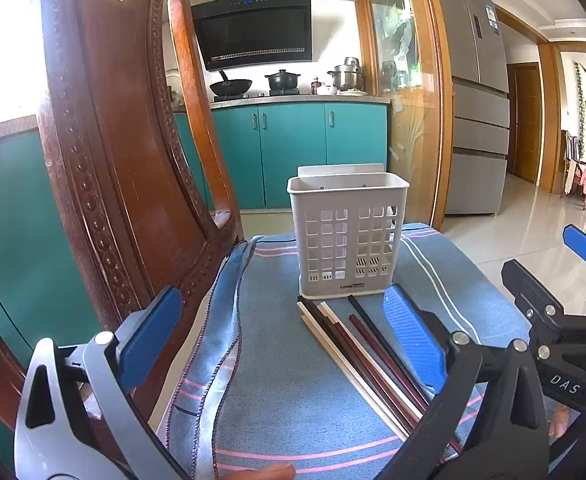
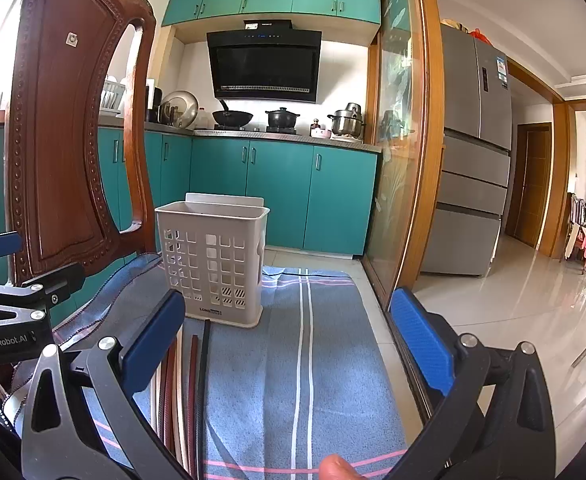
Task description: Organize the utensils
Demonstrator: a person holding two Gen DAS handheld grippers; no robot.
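Nearest the lens, the left gripper (image 1: 283, 344) stands with its blue-padded fingers (image 1: 149, 338) spread wide, holding nothing; the right gripper (image 2: 289, 350) is equally wide and bare. Beneath them lies the blue striped cloth (image 1: 277, 380) with pink and white lines. At ten o'clock rises the carved dark wooden chair back (image 1: 105, 152). At twelve o'clock stands the upright white perforated plastic utensil holder (image 1: 347, 236). The bundle of dark, red-brown and cream chopsticks (image 1: 363, 356) lies flat just in front of it.
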